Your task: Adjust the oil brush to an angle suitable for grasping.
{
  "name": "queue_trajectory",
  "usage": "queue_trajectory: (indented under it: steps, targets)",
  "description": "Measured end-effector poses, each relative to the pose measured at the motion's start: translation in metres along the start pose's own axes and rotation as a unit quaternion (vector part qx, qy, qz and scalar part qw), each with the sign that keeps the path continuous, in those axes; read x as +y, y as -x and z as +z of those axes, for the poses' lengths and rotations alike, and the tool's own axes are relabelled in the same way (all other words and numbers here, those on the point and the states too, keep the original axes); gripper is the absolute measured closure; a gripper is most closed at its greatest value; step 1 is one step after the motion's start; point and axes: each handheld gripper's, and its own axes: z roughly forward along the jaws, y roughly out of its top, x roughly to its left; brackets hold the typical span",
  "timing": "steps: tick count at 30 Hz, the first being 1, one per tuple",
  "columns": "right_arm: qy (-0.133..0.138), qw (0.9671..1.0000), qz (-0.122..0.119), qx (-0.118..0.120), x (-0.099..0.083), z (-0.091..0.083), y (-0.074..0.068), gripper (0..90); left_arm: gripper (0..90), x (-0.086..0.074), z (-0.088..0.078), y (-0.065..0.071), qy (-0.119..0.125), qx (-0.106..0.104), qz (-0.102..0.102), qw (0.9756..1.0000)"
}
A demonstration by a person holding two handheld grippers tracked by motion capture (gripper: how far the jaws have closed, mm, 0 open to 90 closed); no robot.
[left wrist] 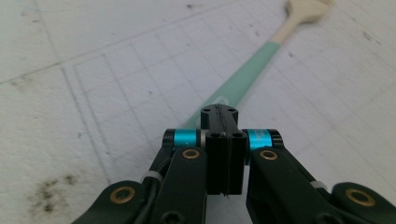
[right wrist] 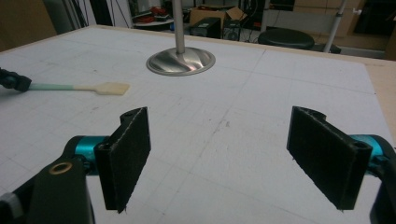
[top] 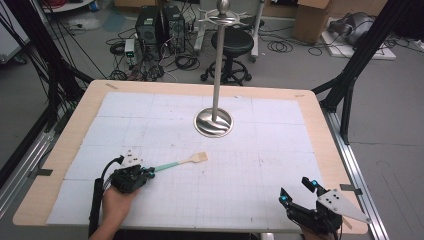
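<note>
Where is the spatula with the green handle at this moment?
In the high view, the spatula is at the table's front left, its handle end clamped in the left gripper, its cream blade pointing right, in front of the metal stand.

right gripper: fingers wide apart, nothing between | spatula: flat on mat, far left | stand base: beyond

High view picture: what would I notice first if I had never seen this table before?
Probably the tall shiny metal stand rising from its round base in the middle of the white table. Next, the spatula with a mint-green handle and cream blade, lying toward the near left, its handle end pinched in the closed left gripper. At the near right corner the right gripper waits with its jaws wide open, holding nothing.
</note>
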Motion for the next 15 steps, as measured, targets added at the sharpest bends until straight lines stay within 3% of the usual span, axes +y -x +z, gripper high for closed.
queue_trajectory:
  steps: [1, 2, 3, 7, 11, 13, 15]
  targets:
    - [0.001, 1.0, 0.002, 0.0, 0.0, 0.0, 0.0, 20.5, 89.4, 0.002, 0.001, -0.002, 0.015, -0.007, -0.016, 0.9997]
    - [0.001, 1.0, 0.002, 0.0, 0.0, 0.0, 0.0, 20.5, 89.4, 0.002, 0.001, -0.002, 0.015, -0.007, -0.016, 0.9997]
    - [0.004, 1.0, 0.002, 0.0, 0.0, 0.0, 0.001, 20.4, 89.4, 0.007, 0.004, -0.002, 0.029, -0.018, -0.028, 0.999]
    - [0.006, 1.0, 0.005, 0.002, 0.0, 0.0, 0.0, 20.5, 89.3, 0.021, 0.013, 0.001, 0.038, -0.035, -0.037, 0.998]
    - [0.007, 1.0, 0.001, 0.001, 0.001, -0.001, 0.001, 20.5, 89.3, 0.046, 0.026, 0.008, 0.048, -0.039, -0.023, 0.9979]
    - [0.008, 1.0, 0.005, 0.001, 0.0, -0.002, 0.002, 20.5, 89.2, 0.059, 0.04, 0.013, 0.039, -0.036, -0.005, 0.9986]
    - [0.009, 0.9999, 0.006, 0.001, 0.0, -0.002, 0.003, 20.5, 89.3, 0.062, 0.047, 0.015, 0.031, -0.039, -0.002, 0.9988]
